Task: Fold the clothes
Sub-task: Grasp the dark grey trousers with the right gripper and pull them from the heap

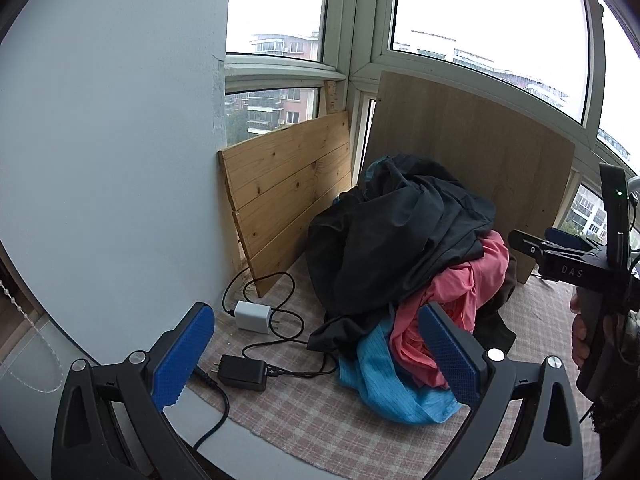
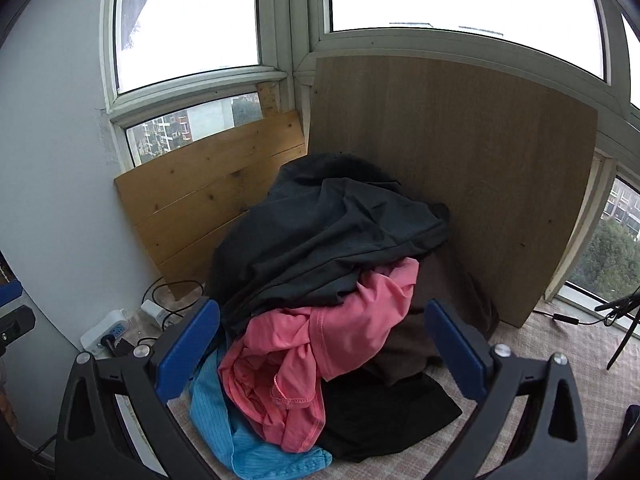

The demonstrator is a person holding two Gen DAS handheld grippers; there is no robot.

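A heap of clothes lies on a checked cloth [image 1: 304, 420] in a window corner. A black garment [image 1: 400, 232] [image 2: 320, 232] covers the top. Under it bunch a pink garment [image 1: 460, 300] [image 2: 304, 348] and a blue ribbed one [image 1: 384, 376] [image 2: 224, 420]. A brown piece [image 2: 412, 344] and a flat black piece [image 2: 380, 412] show at the right. My left gripper [image 1: 316, 356] hangs open just in front of the heap's left side, holding nothing. My right gripper [image 2: 322, 354] is open before the pink garment, also seen as the right gripper [image 1: 540, 240] held by a hand [image 1: 580, 332].
A white charger [image 1: 252, 316], a black adapter [image 1: 242, 372] and looping cables lie left of the heap. A power strip [image 2: 108, 332] sits by the wall. Two wooden boards [image 1: 288, 184] [image 2: 452, 184] lean against the windows behind. A thin stand [image 2: 620, 312] is at far right.
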